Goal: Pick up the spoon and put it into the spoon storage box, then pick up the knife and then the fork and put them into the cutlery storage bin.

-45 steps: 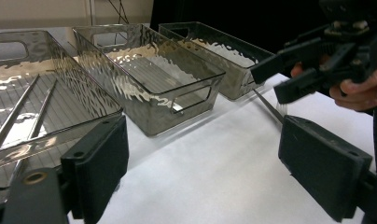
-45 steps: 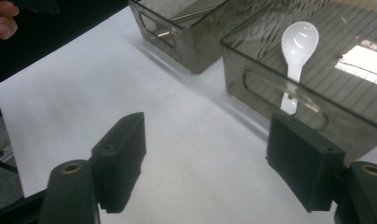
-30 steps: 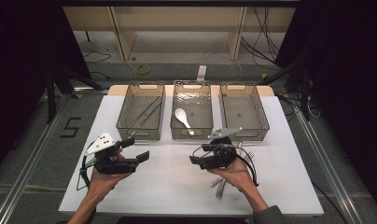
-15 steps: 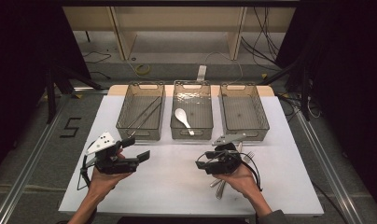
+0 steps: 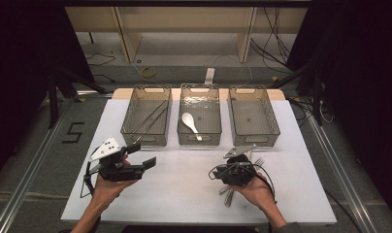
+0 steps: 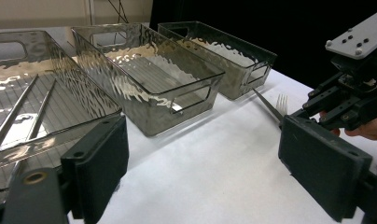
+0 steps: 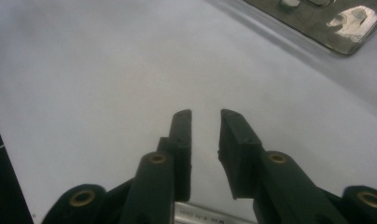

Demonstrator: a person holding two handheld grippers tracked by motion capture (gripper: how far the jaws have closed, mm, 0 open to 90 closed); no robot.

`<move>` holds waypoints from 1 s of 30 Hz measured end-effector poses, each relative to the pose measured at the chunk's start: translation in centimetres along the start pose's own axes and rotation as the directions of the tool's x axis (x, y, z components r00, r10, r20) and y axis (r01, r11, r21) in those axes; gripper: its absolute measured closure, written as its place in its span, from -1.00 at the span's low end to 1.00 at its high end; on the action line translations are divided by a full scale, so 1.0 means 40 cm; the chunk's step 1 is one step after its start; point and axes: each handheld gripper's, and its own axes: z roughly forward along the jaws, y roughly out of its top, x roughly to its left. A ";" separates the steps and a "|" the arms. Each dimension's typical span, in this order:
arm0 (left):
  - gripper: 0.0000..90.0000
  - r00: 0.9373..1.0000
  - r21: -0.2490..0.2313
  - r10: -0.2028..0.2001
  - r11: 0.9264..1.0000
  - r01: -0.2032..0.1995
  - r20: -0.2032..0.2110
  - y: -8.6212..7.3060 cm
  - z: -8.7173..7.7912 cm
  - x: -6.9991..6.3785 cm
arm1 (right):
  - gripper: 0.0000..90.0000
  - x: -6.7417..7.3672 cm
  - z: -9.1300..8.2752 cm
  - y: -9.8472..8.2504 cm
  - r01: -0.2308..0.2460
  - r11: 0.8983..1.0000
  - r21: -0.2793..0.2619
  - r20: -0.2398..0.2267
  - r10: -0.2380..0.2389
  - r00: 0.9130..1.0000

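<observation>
- Three clear bins stand along the worktop's (image 5: pixel 184 194) far edge: left bin (image 5: pixel 146 116) holds chopsticks (image 5: pixel 150 120), middle bin (image 5: pixel 199 114) a white spoon (image 5: pixel 190 123), right bin (image 5: pixel 253 115) nothing visible.
- Cutlery (image 5: pixel 228 194) lies near the front edge beneath the right gripper (image 7: pixel 205 154), whose jaws, just closing, stand narrowly apart, pads pressing nothing.
- Left gripper (image 6: pixel 200 172) gapes wide, empty.

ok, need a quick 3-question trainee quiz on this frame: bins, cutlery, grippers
1. Which bin holds the white spoon? A) left B) middle C) right
2. True or false: the left gripper has its jaws wide apart with nothing between them.
3. What lies on the table beneath the right gripper?

Key
1. B, the middle bin.
2. True.
3. Loose metal cutlery, with a fork among it. The right gripper's jaws have just been closing, with a narrow gap left and nothing seen between the pads.
</observation>
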 end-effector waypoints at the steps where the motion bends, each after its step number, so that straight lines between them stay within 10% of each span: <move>1: -0.66 1.000 0.000 0.000 1.000 0.000 0.000 0.000 0.000 0.000 | 0.73 0.000 0.000 -0.002 0.006 1.000 0.004 0.003 -0.006 1.000; 30: -0.66 1.000 0.004 0.011 1.000 -0.011 0.002 -0.001 -0.003 -0.003 | 1.00 0.012 0.048 -0.034 0.036 0.980 0.197 0.032 -0.043 0.999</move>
